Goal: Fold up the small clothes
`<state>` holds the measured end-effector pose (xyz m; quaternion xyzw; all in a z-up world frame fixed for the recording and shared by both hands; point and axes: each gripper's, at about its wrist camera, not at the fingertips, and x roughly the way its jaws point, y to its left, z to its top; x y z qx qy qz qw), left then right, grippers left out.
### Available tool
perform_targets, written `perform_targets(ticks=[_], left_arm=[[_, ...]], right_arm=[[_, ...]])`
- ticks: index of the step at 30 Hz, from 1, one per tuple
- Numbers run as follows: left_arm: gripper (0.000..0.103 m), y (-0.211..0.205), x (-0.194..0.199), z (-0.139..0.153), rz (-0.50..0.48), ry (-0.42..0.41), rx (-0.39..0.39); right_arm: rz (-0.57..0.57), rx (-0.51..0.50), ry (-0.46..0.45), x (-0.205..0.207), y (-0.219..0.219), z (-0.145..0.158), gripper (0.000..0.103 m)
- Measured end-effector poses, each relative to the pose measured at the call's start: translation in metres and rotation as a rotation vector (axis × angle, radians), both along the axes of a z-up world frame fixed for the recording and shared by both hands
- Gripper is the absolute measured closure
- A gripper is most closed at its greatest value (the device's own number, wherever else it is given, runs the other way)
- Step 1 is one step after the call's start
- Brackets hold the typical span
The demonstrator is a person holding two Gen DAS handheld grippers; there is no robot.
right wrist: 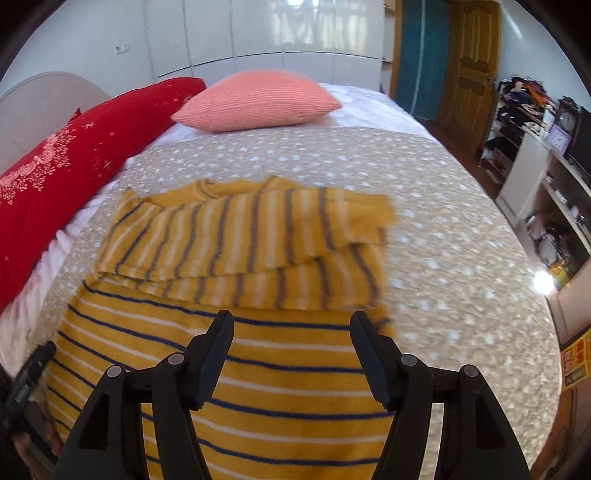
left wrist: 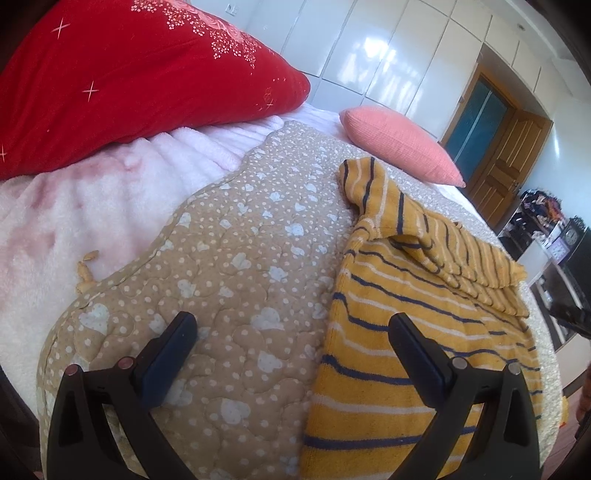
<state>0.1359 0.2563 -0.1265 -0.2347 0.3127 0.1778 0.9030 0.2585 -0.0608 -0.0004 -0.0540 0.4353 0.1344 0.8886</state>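
A small yellow garment with navy and white stripes (left wrist: 413, 332) lies flat on the beige quilted bedspread (left wrist: 240, 258); its sleeves are folded across the upper body (right wrist: 251, 243). My left gripper (left wrist: 291, 321) is open and empty, hovering over the garment's left edge, its right finger above the fabric. My right gripper (right wrist: 291, 321) is open and empty, just above the garment's lower body (right wrist: 288, 387). The left gripper shows at the left edge of the right wrist view (right wrist: 29, 376).
A red pillow (left wrist: 129, 81) and a pink pillow (left wrist: 399, 144) lie at the head of the bed. A fluffy pink blanket (left wrist: 74, 221) lies left of the quilt. White wardrobes (right wrist: 258, 33), a wooden door (right wrist: 469, 55) and cluttered shelves (right wrist: 535, 147) stand beyond.
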Motion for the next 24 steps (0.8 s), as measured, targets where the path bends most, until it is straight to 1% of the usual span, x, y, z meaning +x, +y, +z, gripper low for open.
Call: perform_targets(ticks=[2, 4, 8, 11, 14, 16, 19, 21, 22, 24], left_arm=[[0.0, -0.003, 0.003, -0.002, 0.007, 0.018, 0.028], [0.0, -0.009, 0.006, -0.003, 0.017, 0.042, 0.072], [0.0, -0.019, 0.013, -0.008, 0.038, 0.091, 0.16], [0.0, -0.026, 0.017, -0.011, 0.062, 0.114, 0.225], [0.0, -0.028, 0.016, -0.012, 0.076, 0.107, 0.246], [0.0, -0.029, 0.014, -0.013, 0.082, 0.097, 0.256], [0.0, -0.031, 0.012, -0.014, 0.092, 0.089, 0.277], [0.0, -0.033, 0.012, -0.014, 0.103, 0.087, 0.289], [0.0, -0.033, 0.013, -0.014, 0.109, 0.088, 0.295], [0.0, -0.035, 0.013, -0.015, 0.124, 0.091, 0.311]], right_arm=[[-0.033, 0.011, 0.002, -0.001, -0.027, -0.007, 0.033], [-0.067, 0.037, 0.008, 0.0, -0.052, -0.015, 0.033], [-0.094, 0.111, 0.011, 0.004, -0.079, -0.028, 0.033], [-0.077, 0.158, -0.004, 0.007, -0.081, -0.036, 0.033], [-0.032, 0.206, -0.012, 0.008, -0.075, -0.045, 0.033], [0.004, 0.207, -0.032, 0.004, -0.067, -0.053, 0.033], [0.034, 0.168, -0.082, -0.006, -0.061, -0.066, 0.033], [0.041, 0.156, -0.091, -0.01, -0.061, -0.077, 0.033], [0.042, 0.168, -0.091, -0.013, -0.064, -0.084, 0.033], [0.043, 0.209, -0.114, -0.018, -0.071, -0.087, 0.033]])
